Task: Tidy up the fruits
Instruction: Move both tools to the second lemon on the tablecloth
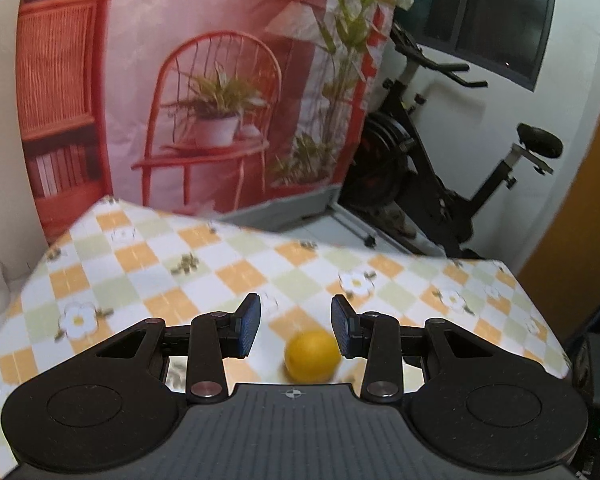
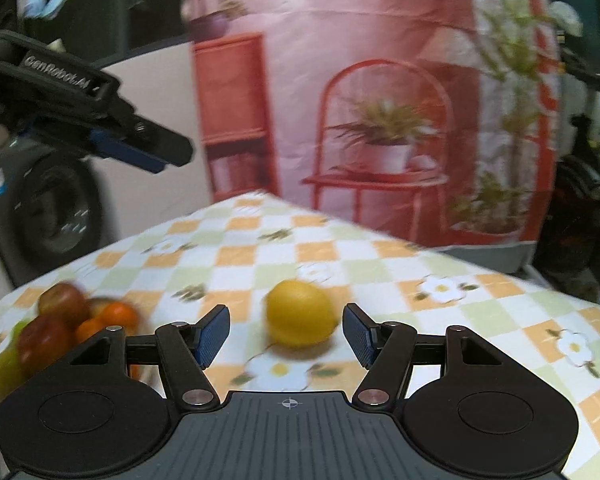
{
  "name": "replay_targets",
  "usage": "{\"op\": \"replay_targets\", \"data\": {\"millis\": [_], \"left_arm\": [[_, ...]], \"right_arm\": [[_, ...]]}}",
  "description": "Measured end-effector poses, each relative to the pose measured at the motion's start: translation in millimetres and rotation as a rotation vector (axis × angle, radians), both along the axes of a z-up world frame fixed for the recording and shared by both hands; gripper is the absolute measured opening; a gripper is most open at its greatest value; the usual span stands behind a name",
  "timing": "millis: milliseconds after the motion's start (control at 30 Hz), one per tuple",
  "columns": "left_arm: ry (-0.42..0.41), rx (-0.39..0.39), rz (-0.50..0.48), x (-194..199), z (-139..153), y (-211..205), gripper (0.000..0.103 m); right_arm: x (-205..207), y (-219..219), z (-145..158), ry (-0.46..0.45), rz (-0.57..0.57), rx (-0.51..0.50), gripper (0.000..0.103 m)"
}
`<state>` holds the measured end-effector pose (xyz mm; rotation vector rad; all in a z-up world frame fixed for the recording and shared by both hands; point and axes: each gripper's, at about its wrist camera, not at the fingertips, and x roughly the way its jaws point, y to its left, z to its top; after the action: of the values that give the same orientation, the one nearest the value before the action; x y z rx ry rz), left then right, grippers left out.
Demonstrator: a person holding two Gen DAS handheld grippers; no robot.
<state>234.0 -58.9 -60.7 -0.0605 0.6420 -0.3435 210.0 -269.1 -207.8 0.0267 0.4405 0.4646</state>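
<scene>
A yellow lemon (image 2: 301, 312) lies on the checkered tablecloth (image 2: 380, 272). My right gripper (image 2: 286, 334) is open, its blue pads on either side of the lemon, not touching it. In the left wrist view the lemon (image 1: 311, 356) lies on the cloth below my open left gripper (image 1: 295, 327), close to the right pad. At the left in the right wrist view is a pile of fruit: red apples (image 2: 62, 302), oranges (image 2: 118, 316) and something green (image 2: 6, 364). The left gripper (image 2: 140, 152) hangs high above the pile.
A printed pink backdrop with a red chair (image 1: 204, 112) hangs behind the table. An exercise bike (image 1: 440, 168) stands past the table's far right edge. A tyre-like round object (image 2: 48, 208) is off the left edge.
</scene>
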Motion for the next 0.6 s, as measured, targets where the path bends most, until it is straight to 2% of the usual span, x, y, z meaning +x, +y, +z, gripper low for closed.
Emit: {"op": "replay_targets", "data": {"millis": [200, 433, 600], "left_arm": [[0.004, 0.026, 0.024, 18, -7, -8, 0.041], [0.11, 0.012, 0.037, 44, -38, -10, 0.041], [0.177, -0.035, 0.03, 61, -57, -12, 0.041]], "right_arm": [[23, -3, -6, -0.005, -0.027, -0.012, 0.061], [45, 9, -27, 0.051, -0.001, -0.042, 0.062], [56, 17, -41, 0.083, 0.026, -0.06, 0.064]]}}
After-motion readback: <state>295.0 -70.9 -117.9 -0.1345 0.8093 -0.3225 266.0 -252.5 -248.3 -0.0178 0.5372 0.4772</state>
